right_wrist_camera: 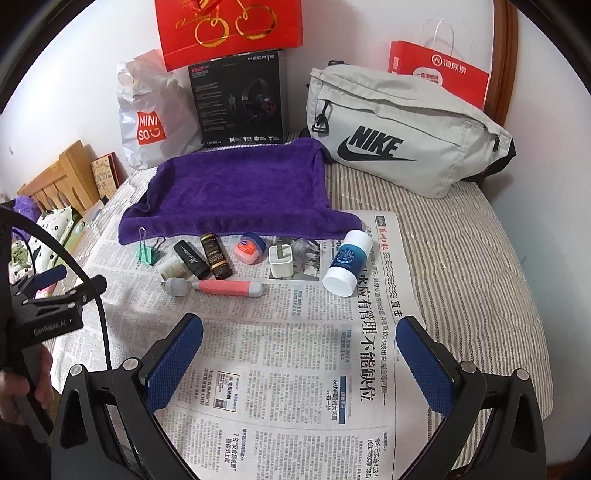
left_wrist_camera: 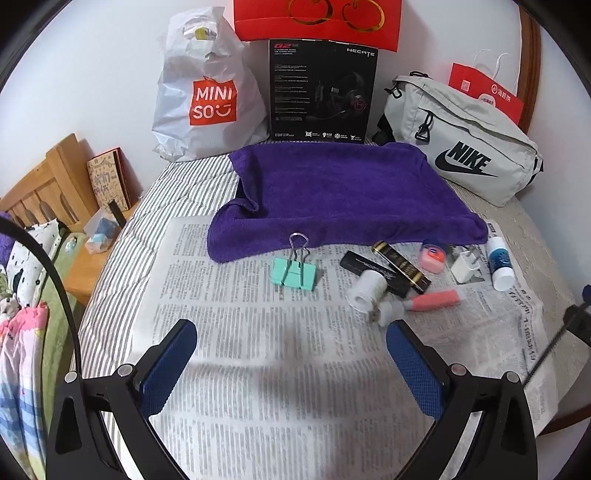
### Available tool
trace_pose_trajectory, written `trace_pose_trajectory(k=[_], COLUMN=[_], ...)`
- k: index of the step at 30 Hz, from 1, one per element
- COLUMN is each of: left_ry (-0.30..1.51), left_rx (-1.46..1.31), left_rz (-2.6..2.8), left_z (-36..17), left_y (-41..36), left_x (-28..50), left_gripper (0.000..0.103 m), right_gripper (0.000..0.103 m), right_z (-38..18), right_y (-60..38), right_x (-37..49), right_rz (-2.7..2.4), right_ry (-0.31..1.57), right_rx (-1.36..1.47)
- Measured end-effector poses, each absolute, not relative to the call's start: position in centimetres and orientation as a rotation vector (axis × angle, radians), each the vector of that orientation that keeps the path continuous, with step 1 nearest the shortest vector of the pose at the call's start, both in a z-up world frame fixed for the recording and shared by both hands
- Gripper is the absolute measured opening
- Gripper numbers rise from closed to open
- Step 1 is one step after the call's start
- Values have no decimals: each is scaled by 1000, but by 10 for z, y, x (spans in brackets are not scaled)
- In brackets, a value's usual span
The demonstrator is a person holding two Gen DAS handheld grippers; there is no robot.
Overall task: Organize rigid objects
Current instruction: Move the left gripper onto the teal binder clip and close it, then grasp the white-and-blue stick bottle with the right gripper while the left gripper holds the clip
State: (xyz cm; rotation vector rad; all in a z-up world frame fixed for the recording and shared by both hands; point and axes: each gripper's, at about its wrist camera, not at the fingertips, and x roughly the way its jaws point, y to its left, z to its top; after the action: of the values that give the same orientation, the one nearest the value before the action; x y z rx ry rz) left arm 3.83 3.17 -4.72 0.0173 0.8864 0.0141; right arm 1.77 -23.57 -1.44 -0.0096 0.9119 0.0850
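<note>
Small rigid objects lie in a row on a newspaper in front of a purple towel. They include a mint binder clip, a black stick, a dark gold-printed tube, a white roll, a pink razor, a pink jar, a white charger and a blue-and-white bottle. My left gripper is open and empty, below the clip. My right gripper is open and empty, below the charger.
A Miniso bag, a black headset box, red bags and a grey Nike bag stand along the wall behind the towel. A wooden side table stands left of the bed.
</note>
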Motion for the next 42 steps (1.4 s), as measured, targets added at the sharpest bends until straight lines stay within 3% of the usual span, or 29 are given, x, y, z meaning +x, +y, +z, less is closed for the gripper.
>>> trace_pose_trajectory(k=[19, 23, 27, 28, 32, 36, 38, 42], left_ry=[955, 954, 964, 970, 957, 949, 945, 945], left_rx=[37, 97, 104, 101, 88, 104, 111, 116], left_rz=[-98, -109, -115, -118, -138, -164, -188, -189], left_z=[-101, -109, -115, -117, -118, -117, -115, -113], left_y=[49, 42, 43, 43, 45, 43, 41, 40], left_x=[115, 124, 131, 133, 135, 134, 133, 130], left_gripper=[103, 98, 87, 78, 74, 61, 40, 39], right_gripper=[103, 103, 103, 103, 103, 103, 103, 103], right_z=[-56, -64, -74, -77, -83, -88, -90, -91], right_y=[-256, -258, -261, -262, -264, -266, -268, -272], right_x=[40, 46, 53, 54, 59, 64, 65, 73], right_rz=[26, 21, 11, 9, 9, 6, 6, -6], right_ry=[1011, 1026, 1052, 1059, 1069, 1081, 1085, 1079], right_rx=[18, 12, 17, 18, 22, 25, 29, 38])
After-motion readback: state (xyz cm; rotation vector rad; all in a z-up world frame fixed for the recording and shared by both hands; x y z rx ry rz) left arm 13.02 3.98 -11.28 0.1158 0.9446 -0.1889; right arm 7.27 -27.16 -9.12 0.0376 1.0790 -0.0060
